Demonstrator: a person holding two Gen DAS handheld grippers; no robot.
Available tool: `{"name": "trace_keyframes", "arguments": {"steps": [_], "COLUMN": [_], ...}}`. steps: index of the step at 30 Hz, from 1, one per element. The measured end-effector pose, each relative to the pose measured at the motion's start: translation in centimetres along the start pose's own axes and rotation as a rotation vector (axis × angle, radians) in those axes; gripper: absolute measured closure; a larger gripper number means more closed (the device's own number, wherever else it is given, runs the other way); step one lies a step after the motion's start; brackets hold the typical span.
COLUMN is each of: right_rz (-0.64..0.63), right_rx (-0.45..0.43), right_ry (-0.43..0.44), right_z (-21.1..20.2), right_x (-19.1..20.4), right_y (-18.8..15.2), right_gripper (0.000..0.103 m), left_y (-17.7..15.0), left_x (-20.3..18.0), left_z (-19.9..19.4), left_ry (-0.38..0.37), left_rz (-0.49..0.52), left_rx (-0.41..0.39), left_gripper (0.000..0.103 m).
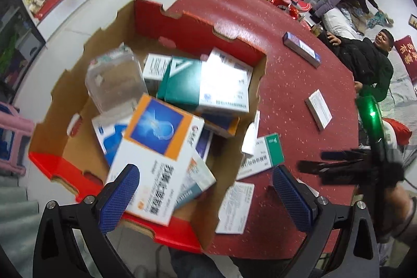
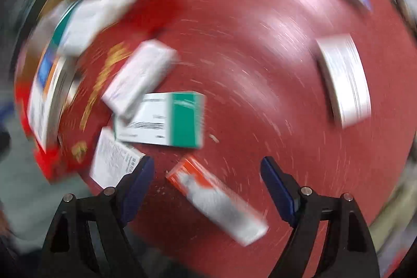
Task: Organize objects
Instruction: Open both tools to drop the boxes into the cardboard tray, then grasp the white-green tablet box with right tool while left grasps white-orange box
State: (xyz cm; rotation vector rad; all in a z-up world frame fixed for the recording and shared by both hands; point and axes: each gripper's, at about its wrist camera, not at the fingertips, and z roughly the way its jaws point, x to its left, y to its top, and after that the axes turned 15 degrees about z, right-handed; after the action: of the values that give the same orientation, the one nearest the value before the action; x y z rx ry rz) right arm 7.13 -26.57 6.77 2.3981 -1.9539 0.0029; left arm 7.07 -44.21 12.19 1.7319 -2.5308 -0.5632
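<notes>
The medicine boxes are what this job turns on, and most of them already lie heaped in the open cardboard tray [image 1: 182, 17] at the near edge of the red table [image 1: 286, 85], the big orange-and-white box [image 1: 156, 147] tipped on top of the pile beside a clear plastic case [image 1: 112, 80]. Others lie loose on the red top: a green-and-white box [image 1: 263, 155] just outside the tray wall, a flat white one [image 1: 234, 210] nearer me, one more white box [image 1: 319, 110] well apart, and a long blue-ended carton [image 1: 302, 50] farther off. The left gripper [image 1: 208, 189] hangs over the tray with its jaws spread wide and nothing between the blue pads, the orange-and-white box lying loose below one finger. The right gripper [image 2: 207, 186] is badly smeared by motion, but its jaws stand apart too, empty, with an orange-and-white tube carton [image 2: 216, 202] lying slantwise on the table beneath the gap. I would judge these cartons light and stiff enough along their edges, yet hollow, so a hard squeeze across the broad faces could dent them. The printed card looks smooth, perhaps a little slippery against the pads. The surest hold seems to be across the narrow width, near the middle of the length, so the box does not swing or tip on the way to the tray.
</notes>
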Motion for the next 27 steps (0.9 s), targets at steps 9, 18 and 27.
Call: {"name": "trace_keyframes", "arguments": {"steps": [9, 18, 27], "right_rz": [-0.706, -0.607, -0.207], "right_rx": [-0.064, -0.008, 0.014], "right_ry": [-0.121, -0.001, 0.153], "right_z": [4.7, 5.4, 2.3], "right_x": [7.6, 6.2, -3.1], "right_y": [-1.6, -0.6, -0.5], "right_gripper": [0.02, 0.025, 0.048], "left_y": [-3.6, -6.9, -5.3], "left_x": [-0.2, -4.2, -8.3], "left_z": [-3.3, -2.2, 0.1], "left_ry": [0.057, 0.063, 0.001], "left_rz": [0.006, 0.131, 0.212], "left_rx": [0.048, 0.17, 0.242], "left_gripper": [0.0, 0.0, 0.0]}}
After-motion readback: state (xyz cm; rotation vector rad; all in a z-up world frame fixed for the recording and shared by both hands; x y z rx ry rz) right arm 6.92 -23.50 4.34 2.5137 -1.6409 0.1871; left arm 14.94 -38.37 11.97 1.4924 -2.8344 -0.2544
